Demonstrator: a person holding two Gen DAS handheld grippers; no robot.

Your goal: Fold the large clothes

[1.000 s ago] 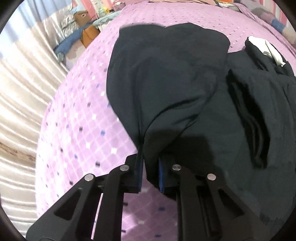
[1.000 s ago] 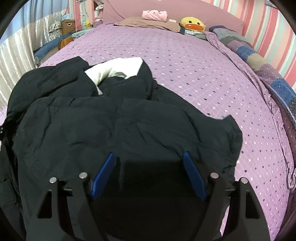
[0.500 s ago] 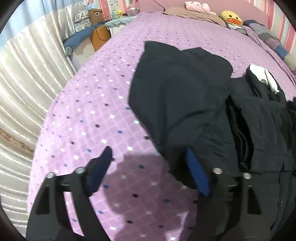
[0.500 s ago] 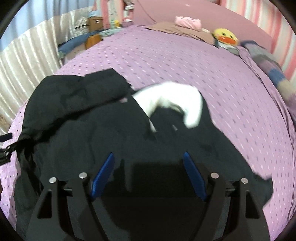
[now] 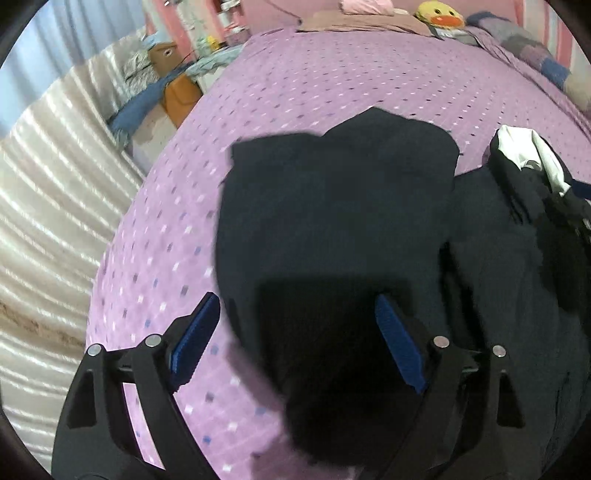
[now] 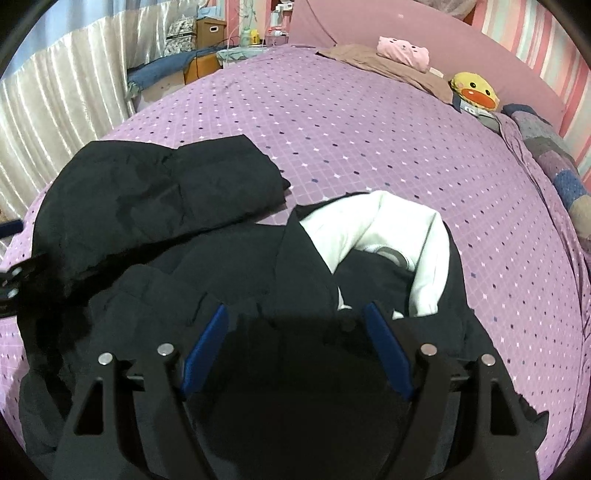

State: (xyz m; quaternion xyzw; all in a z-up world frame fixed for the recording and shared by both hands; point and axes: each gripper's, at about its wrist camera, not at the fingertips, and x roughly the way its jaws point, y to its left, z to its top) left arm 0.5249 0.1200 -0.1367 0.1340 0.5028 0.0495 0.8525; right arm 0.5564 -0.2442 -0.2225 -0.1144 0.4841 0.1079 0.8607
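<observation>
A large black jacket (image 6: 221,280) lies spread on the purple dotted bed sheet (image 6: 351,122), its white lining (image 6: 380,229) showing at the collar. One sleeve (image 5: 332,206) is laid out flat to the left of the body. My left gripper (image 5: 295,301) hovers over that sleeve's near end. Its jaws are opening, and the cloth lies below them, untouched by the blue pads. My right gripper (image 6: 295,310) stands open above the jacket's body just short of the collar, with nothing pinched.
Along the head of the bed sit a yellow duck plush (image 6: 474,90), a pink plush (image 6: 402,51) and a brown cloth. A patchwork blanket (image 6: 554,155) runs down the right side. A pale curtain (image 5: 44,221) and boxes (image 6: 210,29) stand off the left edge.
My left gripper let go of the sleeve, opened wide and drew up and back; the sleeve now lies flat. My right gripper slid across the jacket toward the collar, still open.
</observation>
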